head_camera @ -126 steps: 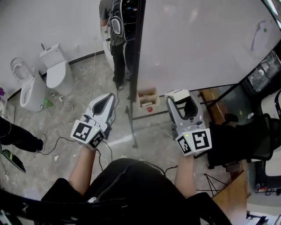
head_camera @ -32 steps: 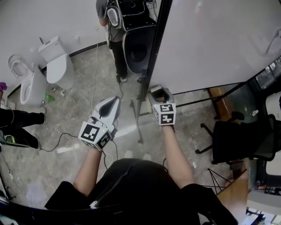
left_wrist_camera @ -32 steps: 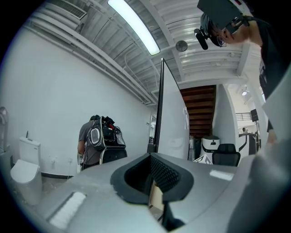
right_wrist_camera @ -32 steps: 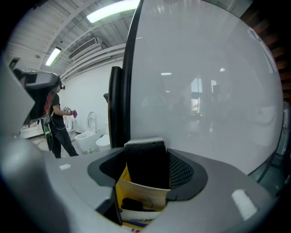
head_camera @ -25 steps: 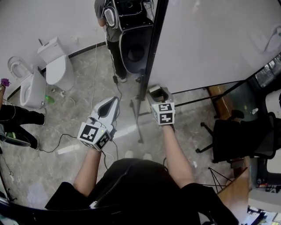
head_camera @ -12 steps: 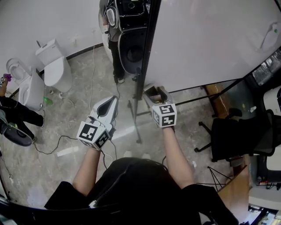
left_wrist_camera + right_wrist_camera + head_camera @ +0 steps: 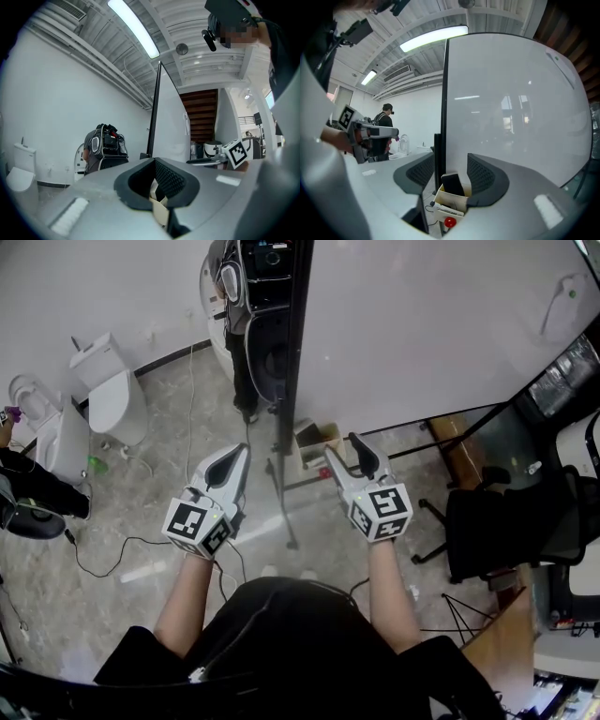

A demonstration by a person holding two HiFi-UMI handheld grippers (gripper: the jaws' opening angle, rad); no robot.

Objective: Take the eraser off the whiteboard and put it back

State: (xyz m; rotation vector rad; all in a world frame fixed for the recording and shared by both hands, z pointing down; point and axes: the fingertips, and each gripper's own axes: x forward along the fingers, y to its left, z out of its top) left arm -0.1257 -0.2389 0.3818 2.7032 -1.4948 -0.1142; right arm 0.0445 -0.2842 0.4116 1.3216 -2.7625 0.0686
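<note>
A toilet [image 7: 111, 390] stands on the floor at the far left. Next along, the left hand-held gripper [image 7: 241, 454] is held level, its jaws narrow with their tips together, holding nothing. Just past the whiteboard's dark edge post [image 7: 298, 343], an open cardboard box [image 7: 449, 200] sits at the foot of the whiteboard [image 7: 431, 324]. A dark block that looks like the eraser [image 7: 451, 183] stands upright in it. The right hand-held gripper [image 7: 343, 448] hangs just beside the box, its jaws apart, having just been closing, with nothing between them. A black chair [image 7: 506, 521] stands at the far right.
</note>
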